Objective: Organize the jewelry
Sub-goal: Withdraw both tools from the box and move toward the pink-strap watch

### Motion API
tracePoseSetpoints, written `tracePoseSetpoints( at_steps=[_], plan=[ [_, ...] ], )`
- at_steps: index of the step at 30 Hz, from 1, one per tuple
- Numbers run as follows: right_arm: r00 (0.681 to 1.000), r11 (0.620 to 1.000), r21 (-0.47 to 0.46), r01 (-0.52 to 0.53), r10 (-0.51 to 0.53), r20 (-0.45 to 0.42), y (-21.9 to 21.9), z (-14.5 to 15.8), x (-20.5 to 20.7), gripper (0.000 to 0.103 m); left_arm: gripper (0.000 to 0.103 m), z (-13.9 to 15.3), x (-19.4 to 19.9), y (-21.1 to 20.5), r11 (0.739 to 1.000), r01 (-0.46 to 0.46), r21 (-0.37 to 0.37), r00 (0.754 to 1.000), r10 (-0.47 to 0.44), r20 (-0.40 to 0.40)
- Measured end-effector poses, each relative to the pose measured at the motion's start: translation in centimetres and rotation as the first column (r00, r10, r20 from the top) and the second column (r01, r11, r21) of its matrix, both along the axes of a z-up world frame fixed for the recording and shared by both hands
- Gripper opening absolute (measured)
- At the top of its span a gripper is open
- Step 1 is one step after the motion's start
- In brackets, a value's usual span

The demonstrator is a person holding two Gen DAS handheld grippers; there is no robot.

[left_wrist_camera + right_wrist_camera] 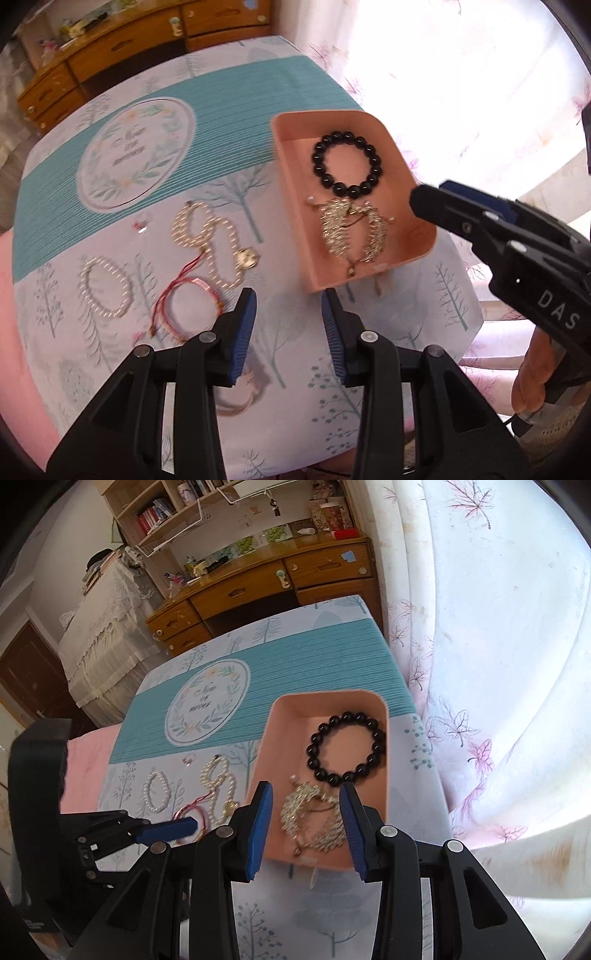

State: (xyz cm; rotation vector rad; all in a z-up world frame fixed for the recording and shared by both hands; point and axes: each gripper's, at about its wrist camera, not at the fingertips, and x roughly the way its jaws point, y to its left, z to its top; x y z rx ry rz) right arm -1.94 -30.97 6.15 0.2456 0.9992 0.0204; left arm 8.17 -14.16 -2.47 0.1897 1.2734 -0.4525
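A black bead bracelet (347, 164) and gold pieces (351, 230) are seen inside the pink tray (291, 177) on the table (229, 96). Pearl strands (207, 243) and a red cord bracelet (192, 306), somewhat blurred, lie left of it. The left gripper (289, 308) and right gripper (306, 805) are held partly open, nothing gripped.

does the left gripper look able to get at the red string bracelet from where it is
Probably yes. The red string bracelet lies flat on the tablecloth just left of the left gripper, whose fingers stand apart and empty. Nothing lies over it; only the long pearl necklace lies close beside it.
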Motion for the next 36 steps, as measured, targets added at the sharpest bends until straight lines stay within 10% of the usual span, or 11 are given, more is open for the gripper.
tracePoseSetpoints(
  at_steps=[25, 36],
  plan=[
    [0.984, 0.988, -0.015, -0.156, 0.154, -0.090, 11.5, -4.3, -7.0, 0.038, 0.034, 0.7, -7.7, 15.9, 0.965, -0.262, 0.025, 0.955, 0.255, 0.153],
    [0.942, 0.955, -0.075, -0.288, 0.268, -0.203, 17.4, -8.3, -4.9, 0.038, 0.034, -3.3, -7.7, 21.8, 0.940, -0.342, 0.010, 0.938, 0.341, 0.057]
  ],
)
